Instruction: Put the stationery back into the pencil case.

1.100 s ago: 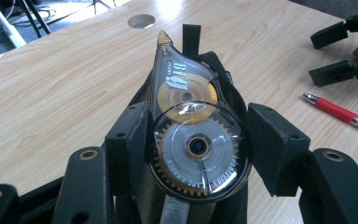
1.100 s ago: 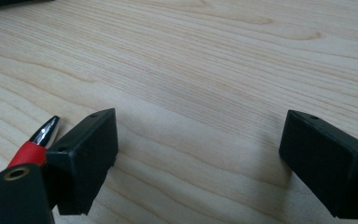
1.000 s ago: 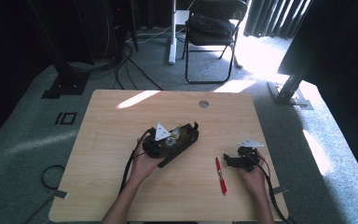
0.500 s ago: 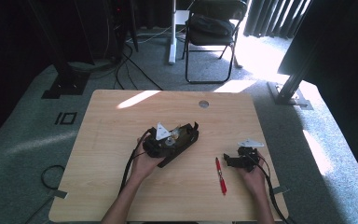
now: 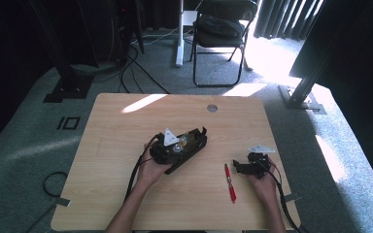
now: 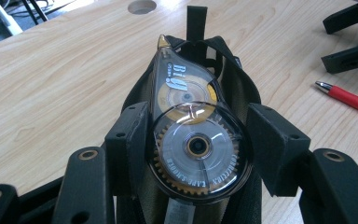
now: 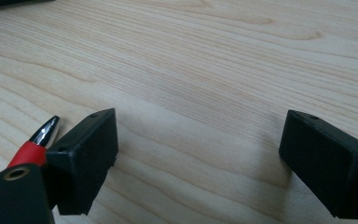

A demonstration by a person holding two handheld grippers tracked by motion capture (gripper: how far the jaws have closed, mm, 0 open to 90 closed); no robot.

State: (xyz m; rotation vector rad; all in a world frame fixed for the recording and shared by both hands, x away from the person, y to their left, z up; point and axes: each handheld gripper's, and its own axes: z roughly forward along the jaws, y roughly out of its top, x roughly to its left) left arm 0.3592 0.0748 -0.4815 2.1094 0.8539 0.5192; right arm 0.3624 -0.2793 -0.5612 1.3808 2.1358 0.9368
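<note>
Right now a correction tape dispenser (image 6: 191, 140) with a clear shell, its gold and white reels showing through, sits between the left gripper's (image 6: 196, 154) two black pads (image 6: 129, 140). The left pad lies against its round end, while the right pad looks just clear of the shell, so whether both press on it cannot be told. Beneath the dispenser lies a black pencil case (image 6: 230, 79), open along its top, with the dispenser's tip pointing into the far end of the opening. In the high view the left gripper (image 5: 171, 145) and the case (image 5: 192, 148) lie near the middle of the wooden table (image 5: 116, 126), slightly toward the person's edge. A red pen (image 5: 230, 182) lies on the bare wood to the right of the case, well apart from it, nearer the front edge. Just beside the pen, the right gripper (image 5: 245, 167) rests near the table's right edge, jaws spread wide with nothing but wood grain between them (image 7: 198, 158); the pen's metal tip (image 7: 44, 130) shows just outside its left pad.
</note>
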